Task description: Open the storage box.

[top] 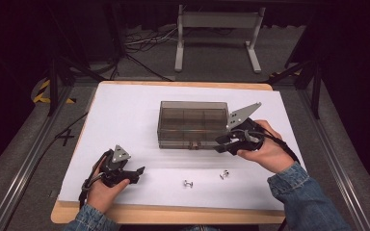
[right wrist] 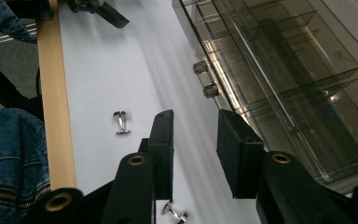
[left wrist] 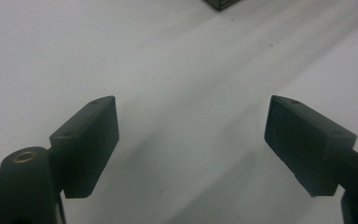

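Smoky clear compartment box (top: 192, 122), lid shut, two latches in front, mid-table; two small silver cufflinks (top: 188, 183) (top: 224, 174) lying near its front.

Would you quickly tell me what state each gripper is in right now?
Left gripper: open, nothing between its jaws, over the white table cover.
Right gripper: open, part-way, holding nothing, beside the clear compartment box.

Two metal cufflinks (top: 188, 183) (top: 224, 174); one clear compartment box (top: 192, 122); two grippers (top: 134, 173) (top: 220, 142).
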{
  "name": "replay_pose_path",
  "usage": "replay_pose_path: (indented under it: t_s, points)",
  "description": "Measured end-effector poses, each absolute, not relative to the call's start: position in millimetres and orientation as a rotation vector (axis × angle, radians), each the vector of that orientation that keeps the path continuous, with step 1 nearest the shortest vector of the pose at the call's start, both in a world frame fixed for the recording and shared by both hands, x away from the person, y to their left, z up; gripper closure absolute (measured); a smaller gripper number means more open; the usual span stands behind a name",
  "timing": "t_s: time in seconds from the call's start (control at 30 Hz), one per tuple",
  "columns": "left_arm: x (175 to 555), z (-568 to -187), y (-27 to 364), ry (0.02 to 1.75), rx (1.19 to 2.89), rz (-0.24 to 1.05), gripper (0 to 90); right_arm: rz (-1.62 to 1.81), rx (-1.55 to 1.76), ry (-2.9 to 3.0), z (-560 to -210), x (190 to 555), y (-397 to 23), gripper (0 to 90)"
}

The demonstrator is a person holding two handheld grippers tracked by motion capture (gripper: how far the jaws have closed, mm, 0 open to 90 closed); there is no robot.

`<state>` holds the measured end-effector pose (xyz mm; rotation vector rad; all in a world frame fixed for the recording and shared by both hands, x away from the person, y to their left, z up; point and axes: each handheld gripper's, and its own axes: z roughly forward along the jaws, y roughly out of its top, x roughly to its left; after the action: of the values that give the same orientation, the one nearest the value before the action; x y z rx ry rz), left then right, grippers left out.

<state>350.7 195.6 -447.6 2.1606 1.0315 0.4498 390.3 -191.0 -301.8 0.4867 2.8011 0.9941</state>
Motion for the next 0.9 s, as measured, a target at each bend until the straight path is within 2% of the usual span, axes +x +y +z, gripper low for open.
replay_pose_path:
  t_s: [0.4, 0.9]
  points:
    - [350.5, -448.4, 195.1, 1.03, 2.161, 0.449, 18.7, 0.952, 0.531, 2.816, -291.1, 412.5, -190.9, 66.8]
    - [350.4, -448.8, 194.3, 1.021, 2.167, 0.451, 18.6, 0.854, 0.556, 2.886, -310.0, 430.6, -185.3, 65.9]
